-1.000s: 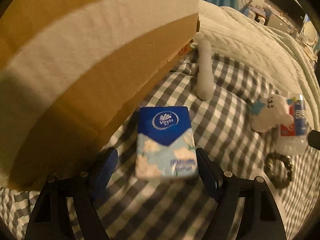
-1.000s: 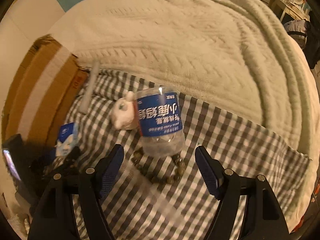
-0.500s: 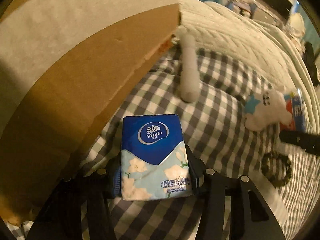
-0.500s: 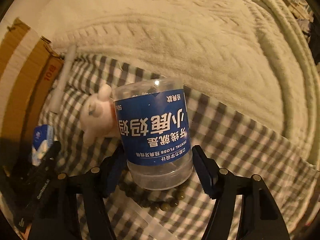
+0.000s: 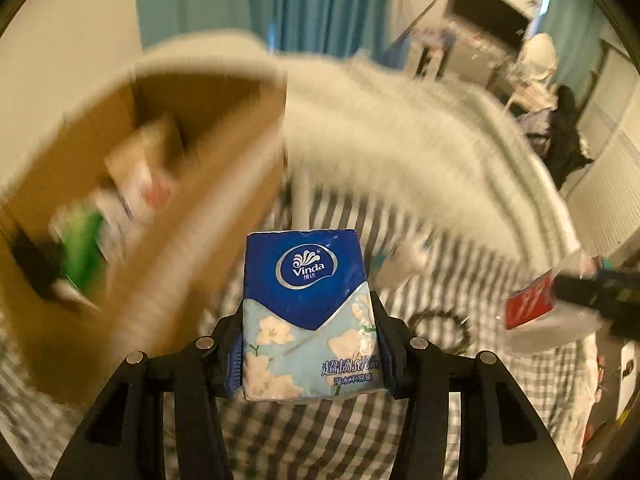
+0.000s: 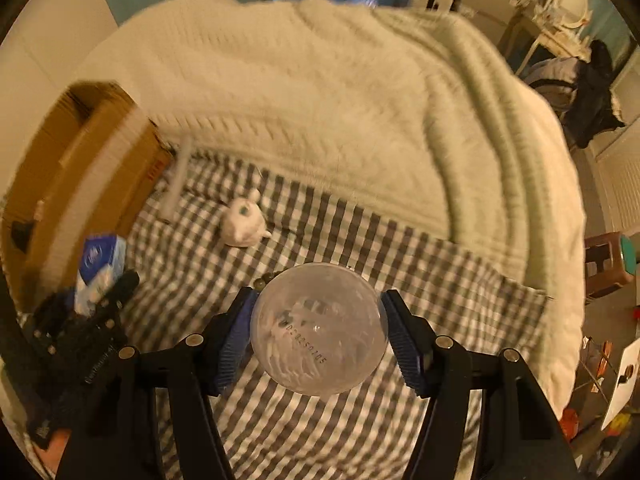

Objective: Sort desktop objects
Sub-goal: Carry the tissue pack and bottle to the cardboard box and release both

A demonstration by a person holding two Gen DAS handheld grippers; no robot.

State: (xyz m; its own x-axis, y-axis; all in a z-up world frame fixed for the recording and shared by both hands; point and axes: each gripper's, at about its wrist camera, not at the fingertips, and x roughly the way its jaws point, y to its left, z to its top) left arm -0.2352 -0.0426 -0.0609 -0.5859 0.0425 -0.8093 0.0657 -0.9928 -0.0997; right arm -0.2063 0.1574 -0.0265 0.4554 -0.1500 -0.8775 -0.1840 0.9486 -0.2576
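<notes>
Right tool (image 6: pixel 318 336) clamps clear jar (image 6: pixel 319 328); white plush (image 6: pixel 242 224) on checked cloth (image 6: pixel 420 280)

Left wrist view looks steeply down along its fingers from above the checked sheet (image 5: pixel 304 432), close on the tissue pack (image 5: pixel 308 312), with the cardboard box (image 5: pixel 168 216) at left. Right wrist view does likewise, close on the clear jar (image 6: pixel 320 328). Both share sheet, box (image 6: pixel 80 168), white plush toy (image 6: pixel 242 224), cream blanket (image 6: pixel 340 112).
</notes>
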